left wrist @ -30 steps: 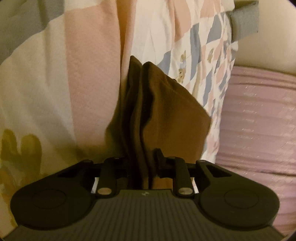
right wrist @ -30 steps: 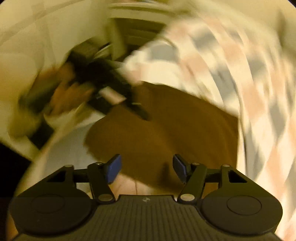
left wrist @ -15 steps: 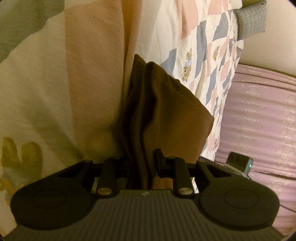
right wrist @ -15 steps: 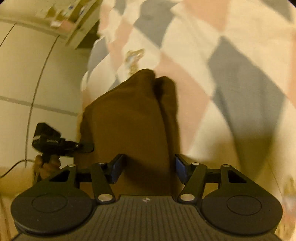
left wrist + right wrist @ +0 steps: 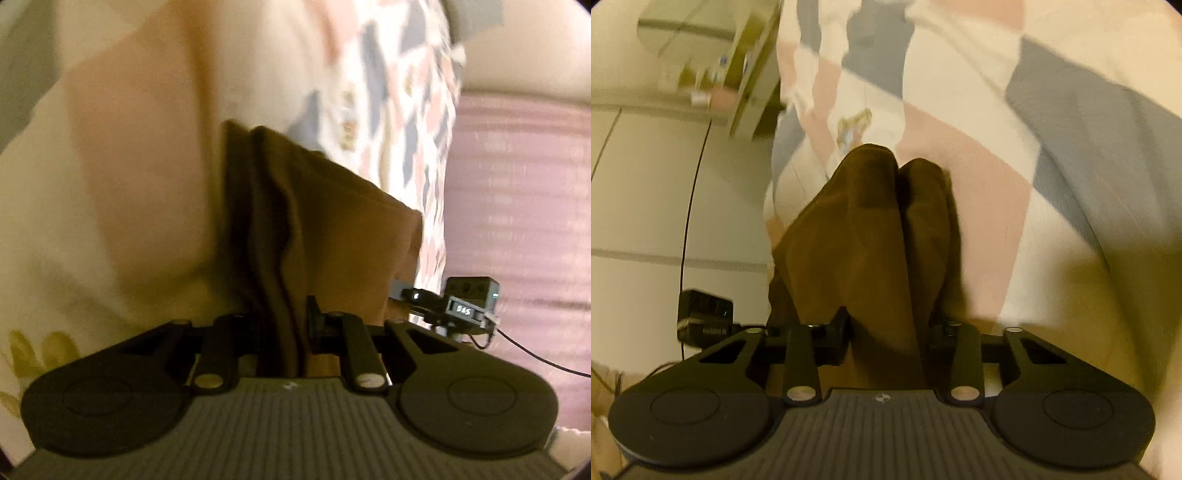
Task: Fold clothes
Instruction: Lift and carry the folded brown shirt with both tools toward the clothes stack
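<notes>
While the left wrist view is looking along its fingers, the left gripper (image 5: 282,325) is pinching a bunched edge of the folded dark brown cloth garment (image 5: 314,229), jaws nearly together. That garment is lying against a patchwork quilt of cream, pink and grey-blue pieces (image 5: 129,166), with a ribbed mauve cover (image 5: 517,206) to the right. A small black device with a cable (image 5: 465,306) is showing just beside the garment.

From the right wrist view, the right gripper (image 5: 890,336) is clamping the brown garment (image 5: 864,236) too, jaws pressing a thicker bundle, quilt (image 5: 1015,155) behind.

garment (image 5: 332,229) on quilt (image 5: 129,147), between claws
</notes>
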{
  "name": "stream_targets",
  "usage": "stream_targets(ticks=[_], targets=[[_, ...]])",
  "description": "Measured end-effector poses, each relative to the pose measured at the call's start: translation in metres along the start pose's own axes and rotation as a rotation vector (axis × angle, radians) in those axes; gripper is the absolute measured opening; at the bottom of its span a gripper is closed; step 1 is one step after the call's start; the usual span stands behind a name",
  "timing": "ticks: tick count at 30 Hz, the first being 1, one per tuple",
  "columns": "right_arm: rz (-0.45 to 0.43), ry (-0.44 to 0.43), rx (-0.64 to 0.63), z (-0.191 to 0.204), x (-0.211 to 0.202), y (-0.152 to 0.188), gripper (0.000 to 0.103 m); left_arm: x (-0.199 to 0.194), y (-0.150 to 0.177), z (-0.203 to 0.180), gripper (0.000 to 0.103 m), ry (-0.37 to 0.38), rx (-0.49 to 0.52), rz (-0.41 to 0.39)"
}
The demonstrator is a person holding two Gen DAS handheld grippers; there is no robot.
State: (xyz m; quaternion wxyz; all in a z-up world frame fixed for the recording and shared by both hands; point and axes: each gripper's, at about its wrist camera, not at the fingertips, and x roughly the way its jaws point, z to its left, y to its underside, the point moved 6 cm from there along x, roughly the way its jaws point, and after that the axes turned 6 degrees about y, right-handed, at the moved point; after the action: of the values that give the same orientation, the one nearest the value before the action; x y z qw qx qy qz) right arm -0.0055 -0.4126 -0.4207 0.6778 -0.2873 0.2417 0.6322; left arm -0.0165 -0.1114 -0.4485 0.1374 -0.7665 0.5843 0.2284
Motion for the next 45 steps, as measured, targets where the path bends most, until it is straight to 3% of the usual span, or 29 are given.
stream_targets(ticks=[4,7,11,16,22,32,37,41,45], targets=[[-0.177,0.026,0.105,0.018,-0.032,0.046,0.033,-0.001,-0.012,-0.034,0.013,-0.044,0.146,0.09],[-0.343,0.031,0.246,0.034,-0.06,0.106,0.033,-0.004,-0.019,-0.072,0.013,-0.035,0.284,0.174],[-0.619,0.008,0.469,0.071,-0.097,0.204,0.033,0.008,-0.007,-0.144,0.013,-0.01,0.523,0.351],[-0.972,0.005,0.747,0.126,-0.126,0.35,0.033,0.034,0.068,-0.233,0.013,0.068,0.76,0.57],[-1.35,0.064,1.049,0.18,-0.144,0.524,0.033,0.077,0.228,-0.291,0.013,0.164,0.921,0.857],[-1.868,0.205,1.479,0.234,-0.163,0.769,0.033,0.128,0.565,-0.329,0.013,0.311,1.101,1.28],[-2.147,0.169,1.615,0.231,-0.168,0.855,0.033,0.139,0.714,-0.349,0.013,0.397,1.235,1.431],[-2.306,0.102,1.703,0.21,-0.166,0.893,0.033,0.154,0.813,-0.352,0.013,0.42,1.353,1.536],[-2.385,0.058,1.786,0.185,-0.162,0.919,0.033,0.165,0.871,-0.338,0.013,0.391,1.438,1.606]])
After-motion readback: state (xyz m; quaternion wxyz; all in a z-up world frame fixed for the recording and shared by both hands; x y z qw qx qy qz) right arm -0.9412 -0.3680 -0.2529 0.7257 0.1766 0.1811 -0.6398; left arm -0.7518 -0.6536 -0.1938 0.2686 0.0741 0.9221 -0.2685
